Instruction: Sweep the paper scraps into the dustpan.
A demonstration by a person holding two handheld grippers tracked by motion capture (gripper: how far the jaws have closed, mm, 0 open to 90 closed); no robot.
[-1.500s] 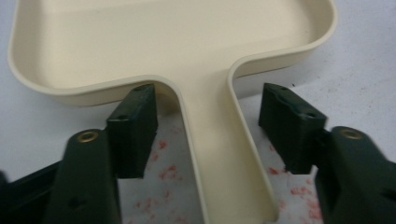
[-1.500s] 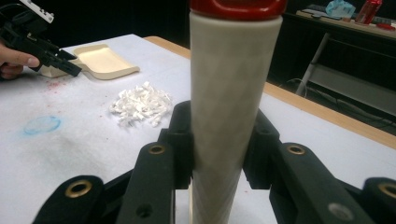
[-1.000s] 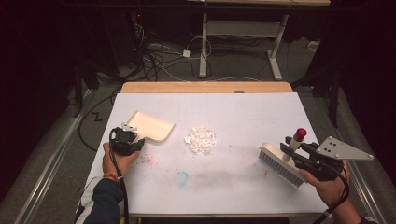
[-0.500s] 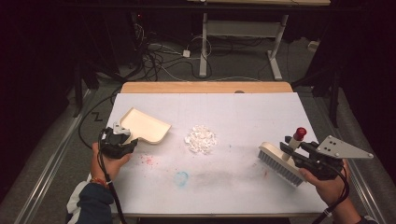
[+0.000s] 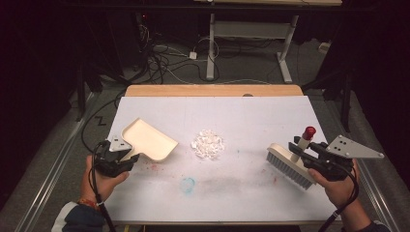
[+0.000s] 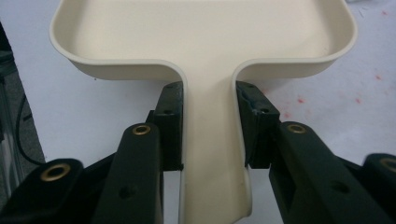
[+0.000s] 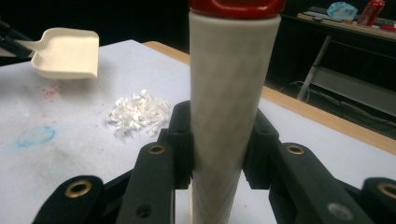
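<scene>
Dustpan lifted and shifted toward 10 o'clock since earlier frame, handle clamped in left gripper fingers. Right gripper fingers clasp brush handle at 3 o'clock. Paper scraps mid-worktop.

From where I sit, the room is dark beyond the table, whose white cover leaves a strip of wood bare along the far edge. Past that edge I see grey floor with tangled black cables and a white desk frame. The right gripper view gives me another desk carrying a red can.
</scene>
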